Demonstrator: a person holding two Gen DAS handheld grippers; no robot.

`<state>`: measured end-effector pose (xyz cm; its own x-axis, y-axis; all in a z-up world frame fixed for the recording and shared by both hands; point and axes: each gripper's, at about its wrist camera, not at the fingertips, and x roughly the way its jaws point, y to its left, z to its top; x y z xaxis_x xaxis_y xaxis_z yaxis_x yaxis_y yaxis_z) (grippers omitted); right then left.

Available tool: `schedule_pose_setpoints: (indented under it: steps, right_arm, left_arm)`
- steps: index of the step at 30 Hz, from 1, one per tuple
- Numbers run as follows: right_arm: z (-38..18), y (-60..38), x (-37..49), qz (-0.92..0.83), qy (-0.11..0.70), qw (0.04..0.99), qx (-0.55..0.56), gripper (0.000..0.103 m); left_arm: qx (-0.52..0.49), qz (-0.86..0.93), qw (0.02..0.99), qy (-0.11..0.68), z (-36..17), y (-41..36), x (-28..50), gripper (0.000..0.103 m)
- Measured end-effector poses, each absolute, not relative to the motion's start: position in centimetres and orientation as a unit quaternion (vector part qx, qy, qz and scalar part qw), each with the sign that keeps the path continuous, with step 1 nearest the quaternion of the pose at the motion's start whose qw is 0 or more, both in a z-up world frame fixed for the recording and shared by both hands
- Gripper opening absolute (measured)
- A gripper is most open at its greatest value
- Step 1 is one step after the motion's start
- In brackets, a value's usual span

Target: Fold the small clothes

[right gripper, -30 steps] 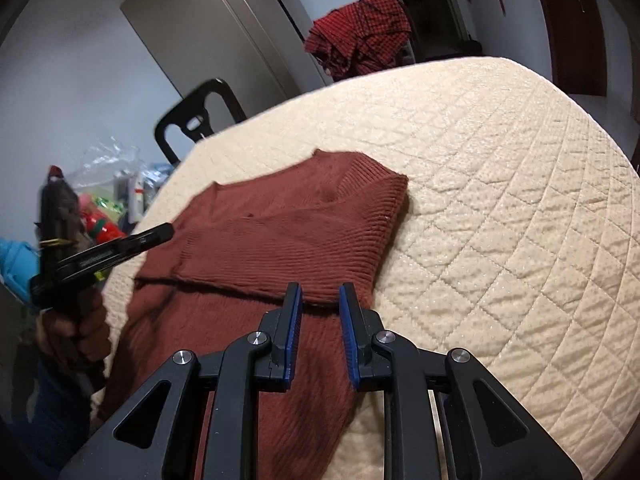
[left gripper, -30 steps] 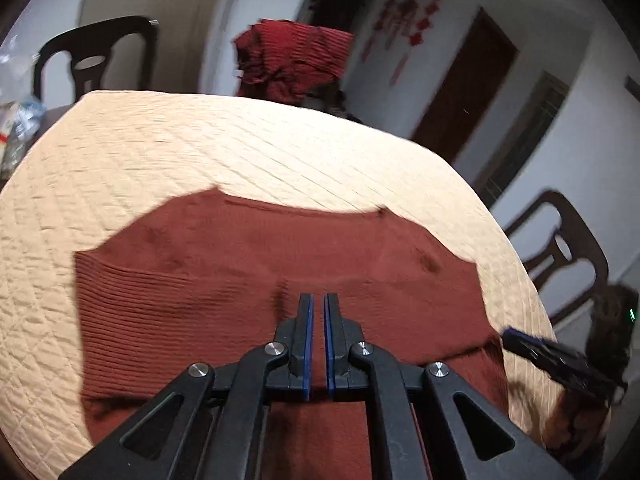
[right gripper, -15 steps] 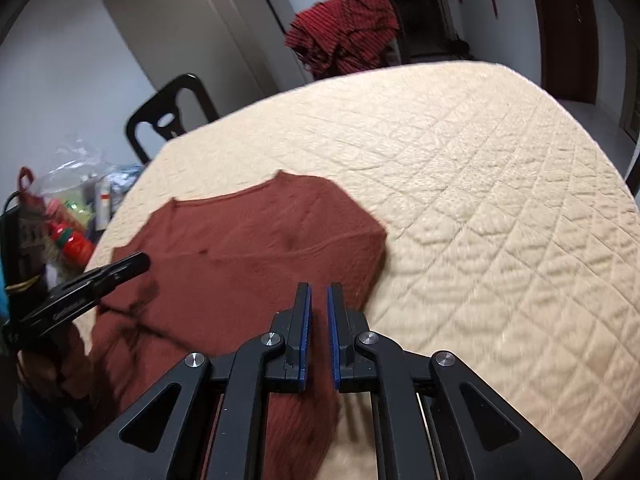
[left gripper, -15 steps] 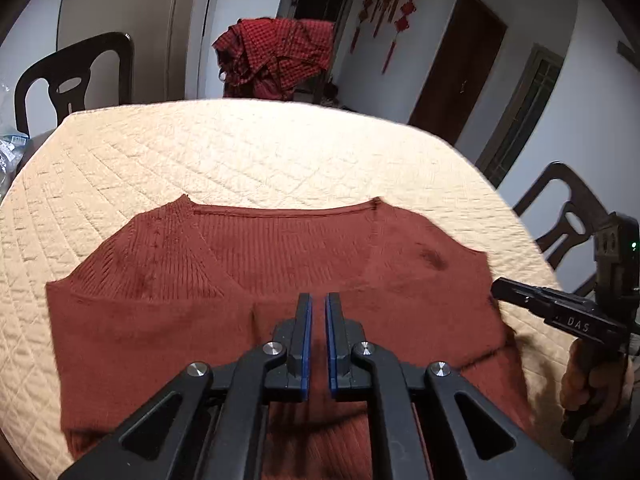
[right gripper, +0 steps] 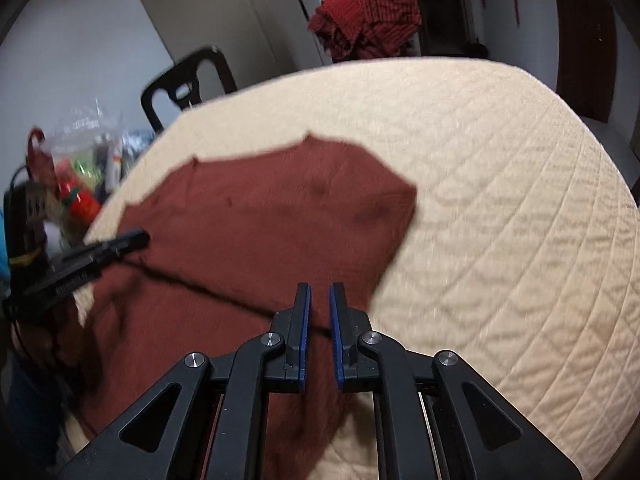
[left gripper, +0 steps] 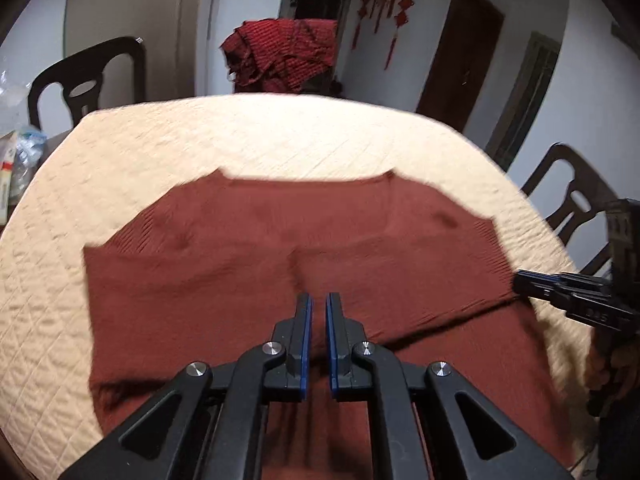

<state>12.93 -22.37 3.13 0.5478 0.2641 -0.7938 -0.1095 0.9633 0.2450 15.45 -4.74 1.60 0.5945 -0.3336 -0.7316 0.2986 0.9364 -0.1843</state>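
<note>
The rust-brown knit sweater [left gripper: 280,280] lies flat on the quilted cream cover of the round desk [left gripper: 200,140], pulled toward the near edge with its bottom part hanging off that edge and its neckline pointing at the far edge. Looks like it's mid-fold: both sleeves seem tucked across the body already, and there's a crease line running across the lower half, so the side folds are probably done and the bottom-to-top fold is what's left. The left claw [left gripper: 318,300] hovers over the middle of the sweater with its blue-padded jaws nearly together and nothing between them. The right claw [right gripper: 320,292] sits over the sweater's right side near that crease; its jaws have just been closing and now stand with only a narrow gap, also empty as far as the frames show. Next move, by my guess, calls for both claws to open up, drop to the hem at the near edge, pinch a corner each and carry it up toward the neckline, keeping the layers from sliding. Nothing sits on the desk in the way. Around it: dark chairs [left gripper: 84,76], a red checked cloth [left gripper: 280,56] heaped past the far edge, and a cluttered pile of bags and bottles [right gripper: 76,176] off the left edge.
</note>
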Motion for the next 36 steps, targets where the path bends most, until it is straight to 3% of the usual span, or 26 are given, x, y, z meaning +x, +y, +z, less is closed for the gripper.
schedule_pose_setpoints:
  steps: [8, 10, 14, 18, 21, 27, 36]
  right_arm:
    - [4.6, -21.8, 11.7, 0.111, 0.444, 0.885, 0.081, 0.009]
    - [4.0, -21.8, 11.8, 0.108, 0.453, 0.882, 0.080, 0.009]
    - [2.9, -21.9, 12.0, 0.109, 0.466, 0.874, 0.089, 0.009]
    - [3.8, -21.6, 11.5, 0.103, 0.462, 0.878, 0.079, 0.009]
    - [4.4, -21.8, 11.3, 0.104, 0.451, 0.883, 0.081, 0.009]
    - [2.8, -22.1, 11.9, 0.100, 0.467, 0.874, 0.091, 0.009]
    - [4.6, -21.8, 9.9, 0.103, 0.458, 0.879, 0.086, 0.010]
  left_arm:
    - [-0.046, -0.139, 0.907, 0.394, 2.7, -0.7, 13.5, 0.009]
    - [-0.048, -0.114, 0.911, 0.393, 2.5, 0.8, 13.5, 0.014]
    - [-0.065, -0.093, 0.901, 0.418, 0.8, 2.8, 13.9, 0.015]
    - [-0.060, -0.101, 0.908, 0.403, 1.7, 2.8, 13.0, 0.015]
    - [-0.059, -0.092, 0.915, 0.389, 2.2, 3.6, 12.9, 0.021]
    - [-0.057, -0.071, 0.906, 0.413, 0.5, 4.5, 13.6, 0.023]
    - [-0.058, -0.083, 0.909, 0.405, 1.9, 5.0, 11.3, 0.023]
